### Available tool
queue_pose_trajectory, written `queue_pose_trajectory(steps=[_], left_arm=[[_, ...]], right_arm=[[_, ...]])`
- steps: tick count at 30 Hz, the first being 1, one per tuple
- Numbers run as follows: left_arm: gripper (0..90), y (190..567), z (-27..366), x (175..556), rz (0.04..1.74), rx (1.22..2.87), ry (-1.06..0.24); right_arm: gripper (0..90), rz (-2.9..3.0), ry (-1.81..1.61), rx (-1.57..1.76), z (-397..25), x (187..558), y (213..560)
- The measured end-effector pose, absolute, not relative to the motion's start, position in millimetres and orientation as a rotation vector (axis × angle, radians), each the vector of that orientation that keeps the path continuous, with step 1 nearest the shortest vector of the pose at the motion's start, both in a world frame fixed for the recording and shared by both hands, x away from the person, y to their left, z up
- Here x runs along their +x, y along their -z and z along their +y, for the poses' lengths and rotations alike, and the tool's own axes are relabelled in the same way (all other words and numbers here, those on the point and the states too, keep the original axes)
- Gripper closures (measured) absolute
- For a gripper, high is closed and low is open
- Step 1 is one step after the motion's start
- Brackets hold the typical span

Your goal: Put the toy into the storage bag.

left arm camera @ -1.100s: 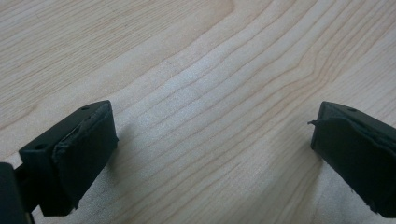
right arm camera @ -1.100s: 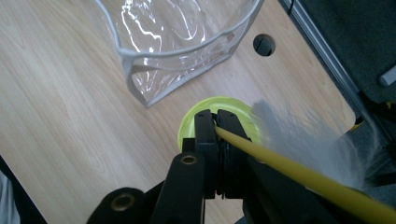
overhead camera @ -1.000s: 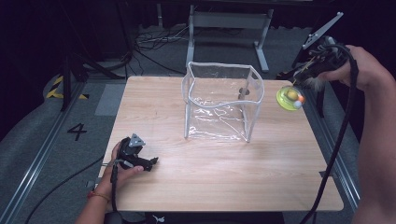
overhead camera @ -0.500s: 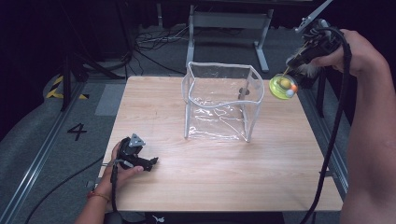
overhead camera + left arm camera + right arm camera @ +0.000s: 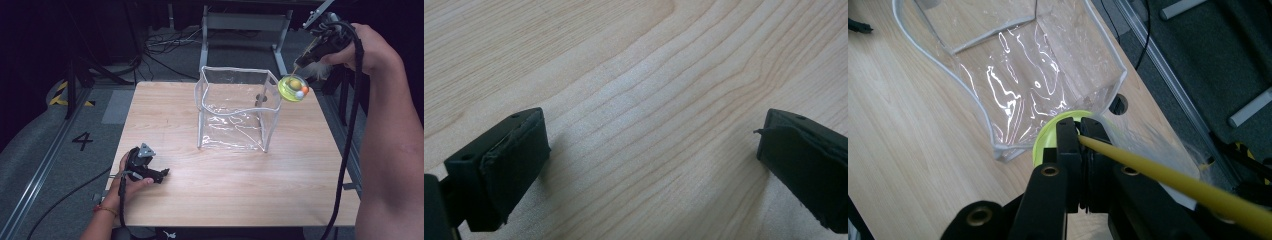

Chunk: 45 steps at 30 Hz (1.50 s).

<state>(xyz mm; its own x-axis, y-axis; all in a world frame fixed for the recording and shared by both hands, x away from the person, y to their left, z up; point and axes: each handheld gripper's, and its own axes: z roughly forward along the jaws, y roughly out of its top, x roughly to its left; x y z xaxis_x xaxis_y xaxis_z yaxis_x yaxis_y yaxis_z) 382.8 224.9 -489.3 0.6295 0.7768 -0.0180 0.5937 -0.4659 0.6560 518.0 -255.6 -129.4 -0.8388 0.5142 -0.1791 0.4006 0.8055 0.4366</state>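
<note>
Holding green bowl beside clear bag

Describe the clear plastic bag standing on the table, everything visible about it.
The clear plastic bag is a boxy, see-through pouch with pale grey piping along its edges and open top. It looks like soft vinyl: its walls are creased and catch glare. It stands upright, mouth up, around the middle of the wooden table, with nothing visible inside. In the high view, the right gripper holds a yellow-green toy in the air by its far right top corner; whether that touches the rim cannot be told.
</note>
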Motion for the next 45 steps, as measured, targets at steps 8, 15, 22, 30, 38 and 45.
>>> queue_pose_trajectory(steps=[8, 15, 22, 30, 38, 45], left_arm=[[0.6, 489.3, 224.9, 382.7, 1.067, 2.219, -0.376], [0.6, 489.3, 224.9, 382.8, 1.067, 2.22, -0.376], [0.6, 489.3, 224.9, 382.8, 1.066, 2.22, -0.376], [0.6, 489.3, 224.9, 382.8, 1.067, 2.22, -0.376], [0.6, 489.3, 224.9, 382.8, 1.067, 2.219, -0.376], [0.6, 489.4, 224.9, 382.8, 1.067, 2.219, -0.377]], right_arm=[[88.3, 2.701, -0.563, 0.669, -241.6, 520.5, 121.5], [88.2, 2.709, -0.564, 0.632, -223.4, 521.3, 119.0], [88.0, 2.727, -0.57, 0.602, -205.6, 523.2, 121.6], [88.1, 2.736, -0.557, 0.576, -188.8, 523.4, 125.3], [87.6, 2.794, -0.567, 0.53, -166.4, 527.7, 152.2], [87.9, 2.827, -0.553, 0.495, -156.9, 525.3, 169.5]])
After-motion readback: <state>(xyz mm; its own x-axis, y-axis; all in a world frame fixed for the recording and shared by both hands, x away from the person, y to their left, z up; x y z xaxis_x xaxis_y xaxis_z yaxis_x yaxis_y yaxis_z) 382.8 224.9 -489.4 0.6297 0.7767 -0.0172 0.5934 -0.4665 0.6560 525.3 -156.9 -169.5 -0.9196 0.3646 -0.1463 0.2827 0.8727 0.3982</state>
